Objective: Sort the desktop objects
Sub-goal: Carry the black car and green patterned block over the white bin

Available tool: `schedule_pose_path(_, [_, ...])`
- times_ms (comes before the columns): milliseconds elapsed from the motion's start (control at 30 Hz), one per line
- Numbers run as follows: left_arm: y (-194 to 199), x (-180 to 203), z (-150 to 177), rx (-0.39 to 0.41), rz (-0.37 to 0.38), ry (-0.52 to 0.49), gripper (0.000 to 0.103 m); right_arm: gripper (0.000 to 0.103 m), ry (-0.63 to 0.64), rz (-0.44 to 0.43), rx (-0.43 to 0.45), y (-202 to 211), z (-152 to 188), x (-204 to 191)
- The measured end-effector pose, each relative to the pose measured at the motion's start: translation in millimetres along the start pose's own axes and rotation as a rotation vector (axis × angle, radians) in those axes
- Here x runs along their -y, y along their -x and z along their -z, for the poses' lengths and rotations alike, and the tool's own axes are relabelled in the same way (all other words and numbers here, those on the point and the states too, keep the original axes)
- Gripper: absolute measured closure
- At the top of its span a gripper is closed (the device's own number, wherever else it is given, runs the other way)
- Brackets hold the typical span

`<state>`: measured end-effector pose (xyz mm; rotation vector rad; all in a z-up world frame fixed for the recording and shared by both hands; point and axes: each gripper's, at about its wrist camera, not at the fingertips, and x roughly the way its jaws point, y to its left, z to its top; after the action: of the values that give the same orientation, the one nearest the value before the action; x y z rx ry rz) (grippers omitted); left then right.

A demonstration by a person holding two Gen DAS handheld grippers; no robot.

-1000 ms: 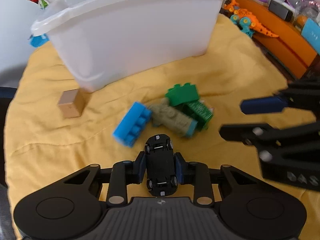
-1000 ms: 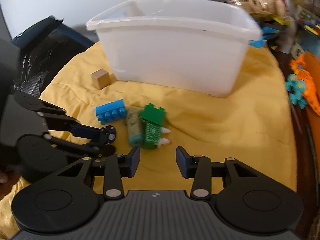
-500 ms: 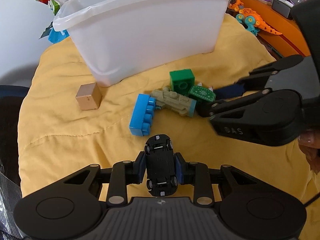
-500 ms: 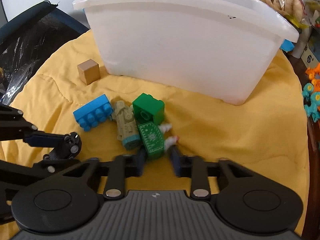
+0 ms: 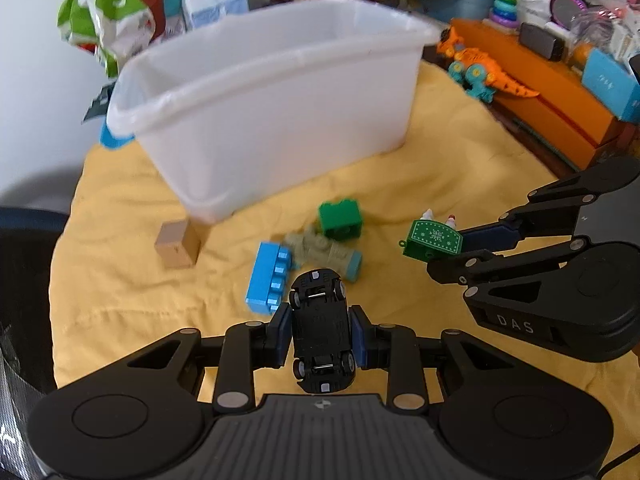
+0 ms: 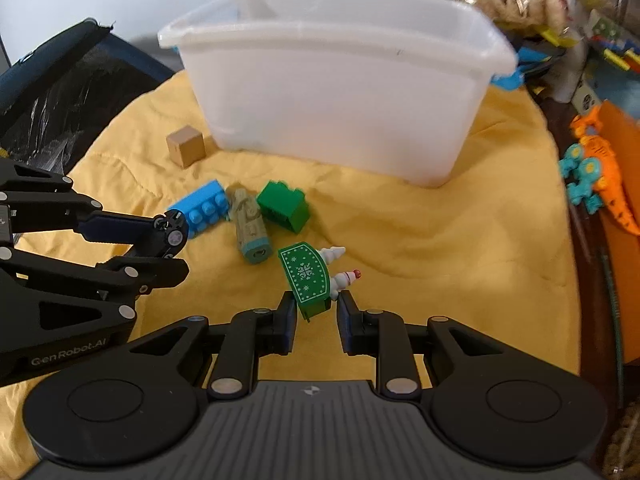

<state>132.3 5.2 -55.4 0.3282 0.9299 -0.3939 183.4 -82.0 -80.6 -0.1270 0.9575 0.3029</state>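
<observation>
My left gripper (image 5: 320,322) is shut on a black toy car (image 5: 321,332), held belly up above the yellow cloth. My right gripper (image 6: 316,312) is shut on a green snowflake-patterned toy (image 6: 306,276) with small white figures on it, lifted off the cloth; that green toy (image 5: 434,239) also shows at the right in the left wrist view. On the cloth lie a blue brick (image 6: 200,207), an olive toy train (image 6: 250,228), a green block (image 6: 284,206) and a tan cube (image 6: 186,146). A white plastic bin (image 6: 340,92) stands behind them.
The yellow cloth (image 6: 420,240) covers the table. An orange and teal dinosaur toy (image 6: 596,168) lies off its right edge. Snack bags and boxes crowd behind the bin (image 5: 272,112). A dark chair back (image 6: 60,92) stands at the left.
My right gripper closed on the green snowflake toy and lifted it away from the pile. My left gripper rose with the black car still in it.
</observation>
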Motion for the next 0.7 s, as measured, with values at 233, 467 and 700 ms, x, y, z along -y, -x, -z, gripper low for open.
schedule_pose_path(233, [23,6,-18,0.062,-0.034,-0.007,0.069,0.079,0.009,0.022,0.047,22,-10,0])
schedule_pose_path(467, [41,5,-34,0.112,-0.058,0.007,0.069,0.079,0.021,0.022,0.085,41,-17,-1])
schedule_pose_path(700, [58,2,-53,0.16,-0.093,0.019,0.069,0.079,0.027,0.036,0.135,60,-25,2])
